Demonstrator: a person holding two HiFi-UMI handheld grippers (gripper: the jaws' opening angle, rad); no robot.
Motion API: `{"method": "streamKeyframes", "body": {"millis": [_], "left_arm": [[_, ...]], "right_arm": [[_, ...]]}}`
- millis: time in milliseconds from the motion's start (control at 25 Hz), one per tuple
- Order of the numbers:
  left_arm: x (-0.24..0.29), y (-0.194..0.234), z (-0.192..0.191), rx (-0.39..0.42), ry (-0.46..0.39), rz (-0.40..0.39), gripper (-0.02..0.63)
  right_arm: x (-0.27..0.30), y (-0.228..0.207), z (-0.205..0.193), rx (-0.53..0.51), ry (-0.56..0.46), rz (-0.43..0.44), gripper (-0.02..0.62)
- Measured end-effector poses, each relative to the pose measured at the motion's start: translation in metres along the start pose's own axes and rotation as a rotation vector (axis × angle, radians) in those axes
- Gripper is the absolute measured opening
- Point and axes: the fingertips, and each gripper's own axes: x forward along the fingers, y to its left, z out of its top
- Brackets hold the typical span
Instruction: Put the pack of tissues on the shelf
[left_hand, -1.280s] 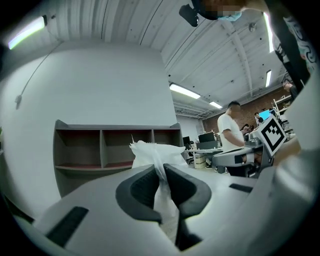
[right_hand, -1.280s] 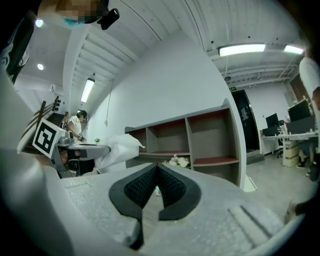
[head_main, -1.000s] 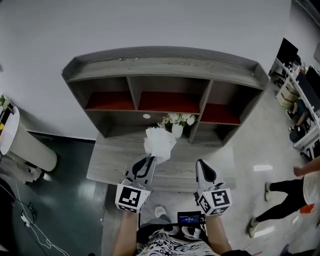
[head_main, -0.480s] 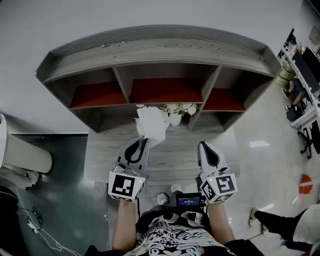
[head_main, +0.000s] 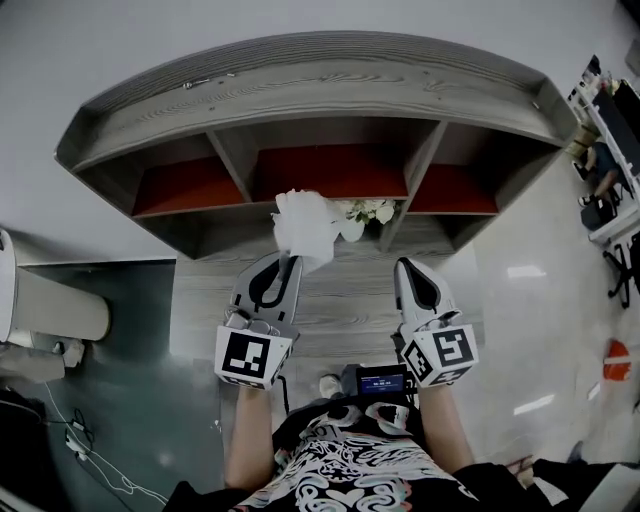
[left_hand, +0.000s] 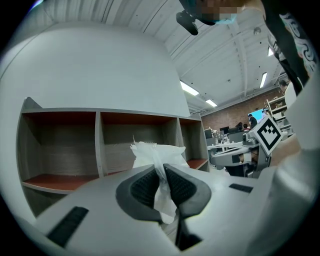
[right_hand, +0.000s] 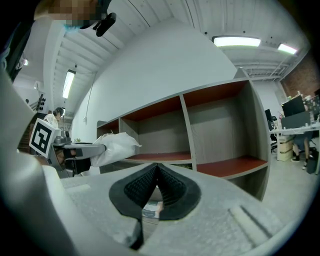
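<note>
chest screen (head_main: 380, 381): small lit display on the person's front, nearest thing; text too small to read.
right gripper (right_hand: 157, 169): low over the desk, pads pressed together w/ nothing between them. idle.
left gripper (head_main: 291, 262): raised ahead of the right one, pads pinched narrow on the loose wrap of the pack.
pack of tissues (head_main: 305, 222): white, crumpled soft wrap, in the air at the left gripper's tip, just left of the flower vase (head_main: 362, 212), not yet on any board.
desk (head_main: 340, 305): grey wood grain, under both grippers.
shelf (head_main: 320, 85): grey, 3 open bays w/ red floors, all look bare.
change: over the last sec the shelf fills more of the head view and the pack has come up from over the desk to the front lip of the mid bay (head_main: 325, 172).
meaning: carry looks nearly done imo; reach-in, set-down and release still to come.
writing: no brand legible on the pack; only black-and-white square markers on the gripper cubes.
</note>
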Motion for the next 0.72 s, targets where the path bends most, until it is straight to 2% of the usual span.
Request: {"method": "streamKeyframes", "body": {"millis": [320, 720], "left_arm": [[0.026, 0.012, 0.012, 0.006, -0.036, 0.019, 0.028], [0.057, 0.017, 0.004, 0.035, -0.002, 0.025, 0.027]], "right_arm": [[0.026, -0.015, 0.006, -0.007, -0.001, 0.033, 0.002], [0.048, -0.031, 0.008, -0.006, 0.005, 0.056, 0.003]]}}
